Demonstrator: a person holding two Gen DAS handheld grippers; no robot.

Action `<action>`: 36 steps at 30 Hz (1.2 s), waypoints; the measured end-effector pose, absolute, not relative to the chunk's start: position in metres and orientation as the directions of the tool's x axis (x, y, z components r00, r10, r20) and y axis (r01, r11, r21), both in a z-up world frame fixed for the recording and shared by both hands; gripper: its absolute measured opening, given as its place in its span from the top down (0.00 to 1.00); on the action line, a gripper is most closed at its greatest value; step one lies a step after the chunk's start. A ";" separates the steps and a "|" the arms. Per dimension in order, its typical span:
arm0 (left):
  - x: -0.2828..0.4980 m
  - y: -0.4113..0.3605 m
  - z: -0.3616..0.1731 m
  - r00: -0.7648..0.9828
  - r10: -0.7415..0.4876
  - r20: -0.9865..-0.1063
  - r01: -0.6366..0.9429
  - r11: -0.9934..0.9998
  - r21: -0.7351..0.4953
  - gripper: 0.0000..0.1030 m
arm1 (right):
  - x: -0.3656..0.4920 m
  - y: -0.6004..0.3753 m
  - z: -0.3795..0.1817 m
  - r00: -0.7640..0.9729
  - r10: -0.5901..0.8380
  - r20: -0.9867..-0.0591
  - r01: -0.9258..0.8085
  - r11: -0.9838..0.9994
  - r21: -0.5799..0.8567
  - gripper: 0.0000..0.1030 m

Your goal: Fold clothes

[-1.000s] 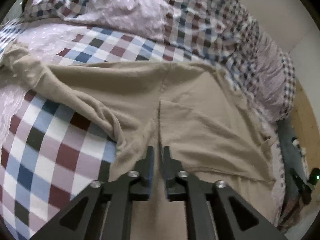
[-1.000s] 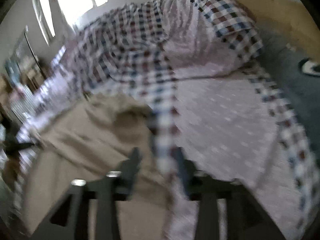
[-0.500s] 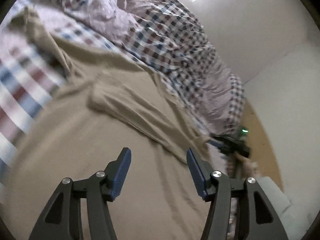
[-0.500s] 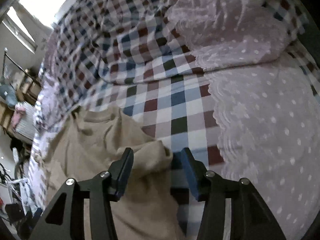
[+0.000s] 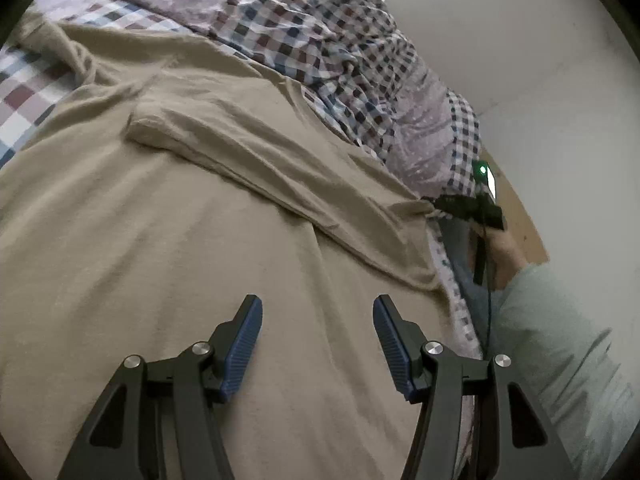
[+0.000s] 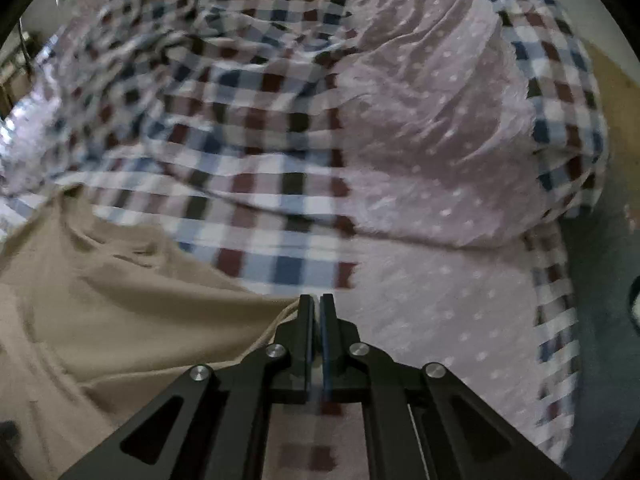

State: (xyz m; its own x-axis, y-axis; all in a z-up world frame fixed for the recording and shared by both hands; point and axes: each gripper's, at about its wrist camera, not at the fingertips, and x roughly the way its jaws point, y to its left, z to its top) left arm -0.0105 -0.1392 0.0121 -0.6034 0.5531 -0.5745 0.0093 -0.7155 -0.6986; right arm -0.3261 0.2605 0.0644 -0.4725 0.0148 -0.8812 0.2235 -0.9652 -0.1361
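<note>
A beige T-shirt (image 5: 200,220) lies spread flat on the bed, with one sleeve (image 5: 240,148) folded inward across its body. My left gripper (image 5: 316,304) hovers just over the middle of the shirt, open, with nothing between its blue pads. In the left wrist view my right gripper (image 5: 440,202) sits at the shirt's far right edge, where the cloth bunches to a point. In the right wrist view its jaws (image 6: 317,300) are pressed together, and the shirt's (image 6: 120,312) hem runs into the fingers from the left.
A rumpled checked and dotted lilac duvet (image 5: 320,40) is piled along the far side of the bed (image 6: 440,300). A person's hand (image 5: 504,248) and pale green sleeve (image 5: 560,340) are at the right. Beyond them are a white wall and wooden floor.
My left gripper opened wide and swung right across the shirt. My right gripper dropped to the shirt's edge and closed on it.
</note>
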 end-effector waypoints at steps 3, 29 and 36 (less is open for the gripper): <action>-0.011 -0.135 0.013 -0.598 0.542 -0.590 -0.001 -0.737 -0.676 0.40 | -0.331 0.267 0.055 -0.494 0.105 -0.863 0.162 -0.964 -0.210 0.96; -0.016 -0.132 0.011 -0.607 0.531 -0.591 0.020 -0.734 -0.679 0.40 | -0.298 0.191 0.037 -0.343 -0.113 -0.932 0.293 -0.956 0.009 0.73; -0.017 -0.132 0.010 -0.609 0.537 -0.583 0.024 -0.723 -0.691 0.40 | -0.299 0.198 0.041 -0.453 -0.087 -0.887 0.252 -0.967 -0.033 1.00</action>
State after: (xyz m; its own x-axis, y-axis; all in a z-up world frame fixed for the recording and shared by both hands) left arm -0.0167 -0.1318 0.0100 -0.6094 0.5370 -0.5834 0.0241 -0.7228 -0.6906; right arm -0.2990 0.1976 0.0413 -0.4528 -0.0873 -0.8873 0.2521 -0.9671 -0.0335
